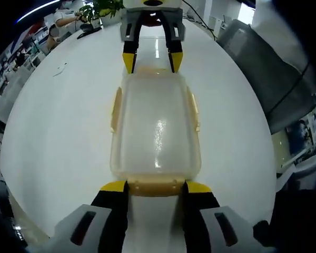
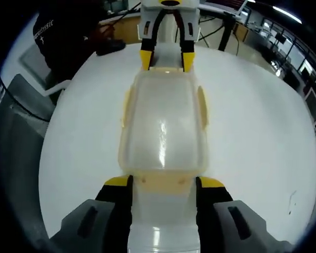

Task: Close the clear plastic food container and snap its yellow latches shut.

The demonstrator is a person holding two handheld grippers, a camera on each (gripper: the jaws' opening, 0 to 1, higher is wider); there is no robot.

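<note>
The clear plastic container lies lengthwise on the white table with its lid on. Pale yellow latches sit on its long sides. My left gripper stands open at the near end, its yellow-tipped jaws flanking the near end latch. At the far end, the right gripper straddles the other end the same way. In the right gripper view the container runs away from my right gripper, which is open around its end latch. The left gripper is at the far end.
A grey chair back stands off the table's right edge. A potted plant stands at the far end. A person in dark clothes is beyond the table. Desks and monitors line the room.
</note>
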